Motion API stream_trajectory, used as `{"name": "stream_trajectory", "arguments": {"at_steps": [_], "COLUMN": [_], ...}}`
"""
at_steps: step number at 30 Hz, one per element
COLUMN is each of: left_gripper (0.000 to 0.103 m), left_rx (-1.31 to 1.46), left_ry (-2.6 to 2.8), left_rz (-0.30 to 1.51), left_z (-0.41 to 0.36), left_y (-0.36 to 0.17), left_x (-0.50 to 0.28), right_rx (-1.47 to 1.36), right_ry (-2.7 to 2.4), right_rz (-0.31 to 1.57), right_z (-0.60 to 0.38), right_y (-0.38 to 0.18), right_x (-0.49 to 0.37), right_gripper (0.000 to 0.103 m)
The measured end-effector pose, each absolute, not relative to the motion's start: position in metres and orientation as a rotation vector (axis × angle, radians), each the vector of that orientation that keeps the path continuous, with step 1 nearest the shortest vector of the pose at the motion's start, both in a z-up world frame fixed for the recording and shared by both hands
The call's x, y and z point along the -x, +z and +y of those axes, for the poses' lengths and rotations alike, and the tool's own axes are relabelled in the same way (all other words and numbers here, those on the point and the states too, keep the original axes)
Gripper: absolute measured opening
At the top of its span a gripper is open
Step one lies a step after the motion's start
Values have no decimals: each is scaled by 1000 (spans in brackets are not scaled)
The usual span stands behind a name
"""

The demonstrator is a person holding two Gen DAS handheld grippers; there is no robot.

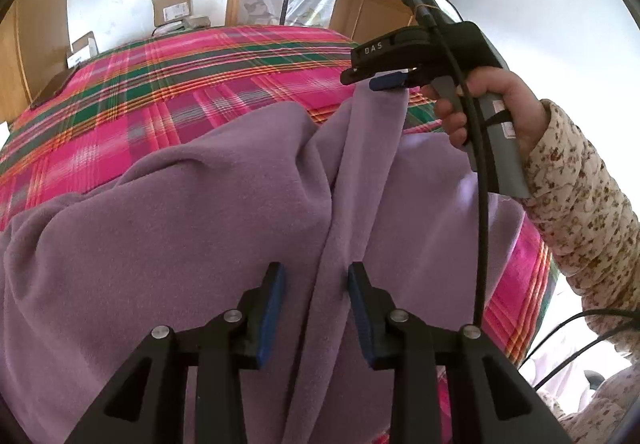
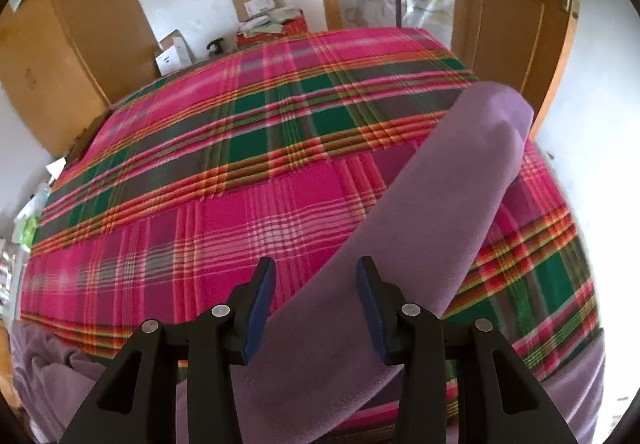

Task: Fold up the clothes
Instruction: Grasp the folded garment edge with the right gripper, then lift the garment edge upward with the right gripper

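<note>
A purple fleece garment point(image 1: 168, 228) lies bunched on the plaid bed cover point(image 1: 168, 76). My left gripper point(image 1: 316, 274) hovers over it, open. A raised fold of the fleece runs between its blue pads point(image 1: 274, 300), and neither pad presses on it. One long purple sleeve point(image 2: 432, 196) stretches away to the upper right. My right gripper point(image 2: 316, 268) stands open astride that sleeve. Its left pad is clear of the cloth and its right finger overlaps the sleeve's edge. In the left wrist view the right gripper point(image 1: 380, 82) sits at the top of the sleeve strip, held by a hand in a floral sleeve point(image 1: 576, 196).
The pink and green plaid cover point(image 2: 224, 172) spans the bed. Cardboard boxes point(image 2: 256, 0) stand against the white wall beyond the far edge. A wooden door point(image 2: 516, 24) and a plastic-covered doorway are at the back. A black cable point(image 1: 478, 204) hangs from the right gripper.
</note>
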State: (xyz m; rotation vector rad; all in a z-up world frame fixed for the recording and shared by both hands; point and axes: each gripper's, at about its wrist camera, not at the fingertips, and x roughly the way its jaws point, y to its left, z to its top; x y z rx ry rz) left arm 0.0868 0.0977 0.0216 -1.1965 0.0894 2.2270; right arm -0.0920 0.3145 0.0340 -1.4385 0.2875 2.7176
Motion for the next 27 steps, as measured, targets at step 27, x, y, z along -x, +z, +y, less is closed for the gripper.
{"name": "stream_trajectory", "arguments": {"at_steps": [27], "left_gripper": [33], "left_rx": [1176], "left_ry": [2214], "left_rz": [68], "left_z": [100], "left_y": [22], "left_x": [-88], "right_rx": [1390], "right_ry": [2720], "right_rz": [387], "right_z": [342], "right_y": [42], "right_x": [88], "right_gripper": [23]}}
